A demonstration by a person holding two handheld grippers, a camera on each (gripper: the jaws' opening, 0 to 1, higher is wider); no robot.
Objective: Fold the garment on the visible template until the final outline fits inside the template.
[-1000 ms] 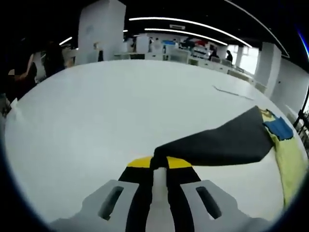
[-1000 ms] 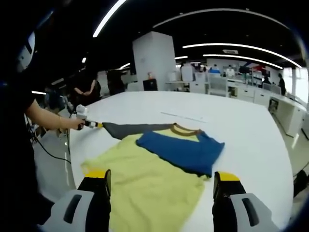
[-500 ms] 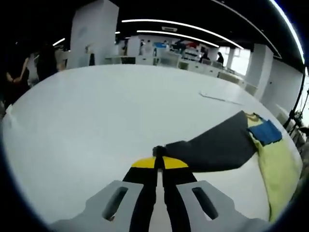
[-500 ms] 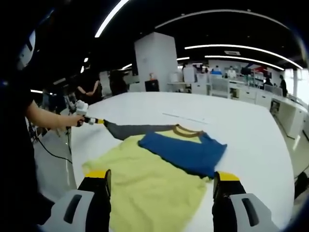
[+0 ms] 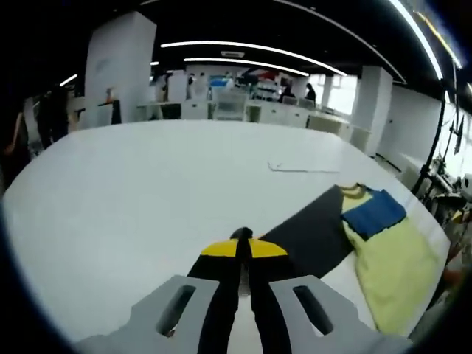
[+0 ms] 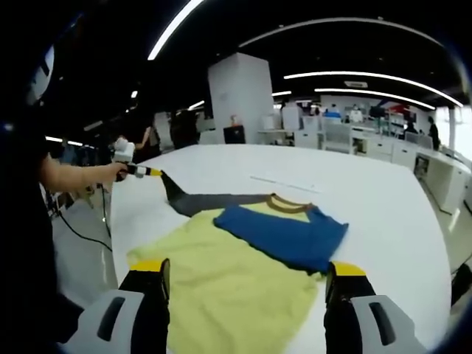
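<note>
A yellow shirt [image 6: 228,287] lies flat on the white table [image 6: 383,214], its blue sleeve [image 6: 284,232] folded across the chest below a brown collar [image 6: 284,203]. The dark grey sleeve [image 6: 206,200] stretches out to the left, its tip raised off the table. My left gripper [image 6: 140,171], held in a person's hand, is shut on that tip. In the left gripper view the left gripper [image 5: 240,247] pinches the grey sleeve [image 5: 313,228], and the yellow shirt [image 5: 391,269] lies off to the right. My right gripper [image 6: 245,269] hovers wide open over the shirt's near hem.
A thin pale strip [image 6: 284,182] lies on the table beyond the shirt, the same strip [image 5: 302,168] in the left gripper view. People [image 6: 140,140] stand past the table's left edge. A white pillar [image 6: 240,96] and desks stand behind.
The left gripper has risen with the grey sleeve tip, lifting it off the table and tilting the sleeve upward. The right gripper and the rest of the shirt have stayed still.
</note>
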